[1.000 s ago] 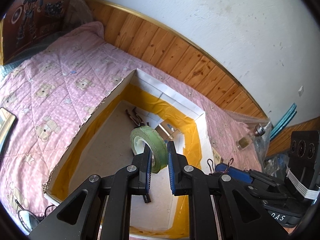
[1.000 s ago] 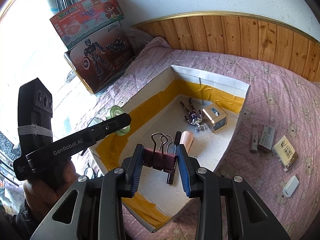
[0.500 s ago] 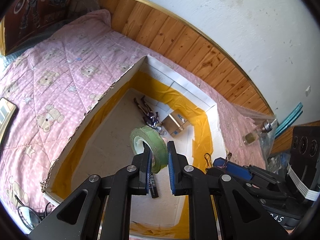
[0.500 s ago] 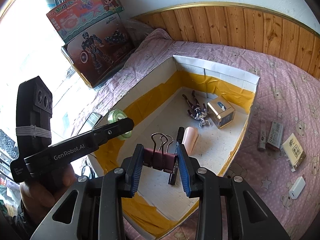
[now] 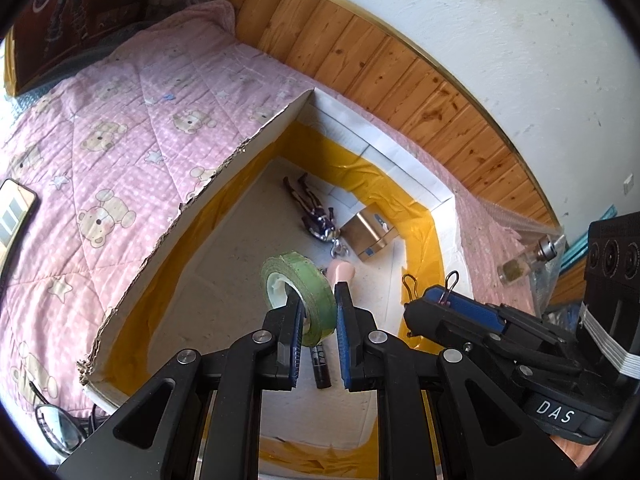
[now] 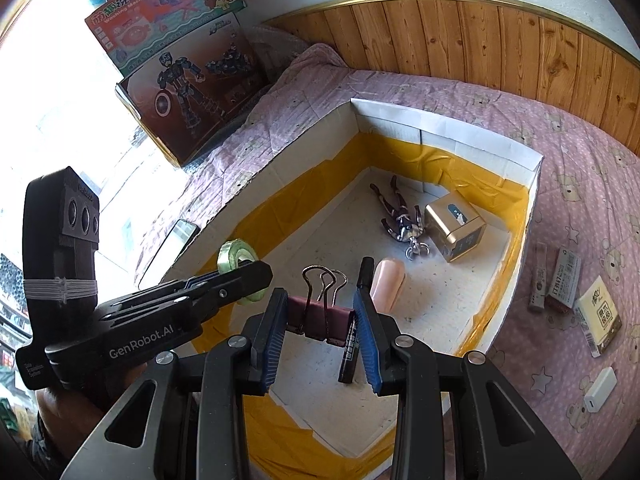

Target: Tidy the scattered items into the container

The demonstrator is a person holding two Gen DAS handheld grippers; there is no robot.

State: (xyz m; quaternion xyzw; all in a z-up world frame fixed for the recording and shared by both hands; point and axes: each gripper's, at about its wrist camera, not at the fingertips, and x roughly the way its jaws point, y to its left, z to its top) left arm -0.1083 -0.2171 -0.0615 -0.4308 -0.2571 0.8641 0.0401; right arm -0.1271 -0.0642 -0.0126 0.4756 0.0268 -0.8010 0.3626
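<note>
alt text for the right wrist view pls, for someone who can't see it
The right gripper holds a maroon binder clip between its fingers above an open cardboard box on a pink quilt. The left gripper, at left, holds a green tape roll. In the box lie a toy figure, a gold tin and a black marker.

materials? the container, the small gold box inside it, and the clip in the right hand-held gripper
Container: looks like white-faced corrugated cardboard, matte; its rim is torn and ragged, and glossy yellow tape lines the walls.
Gold box: probably tin; brushed metallic sheen, rounded seams.
Binder clip: maroon painted body with bright wire handles, likely steel.
</note>
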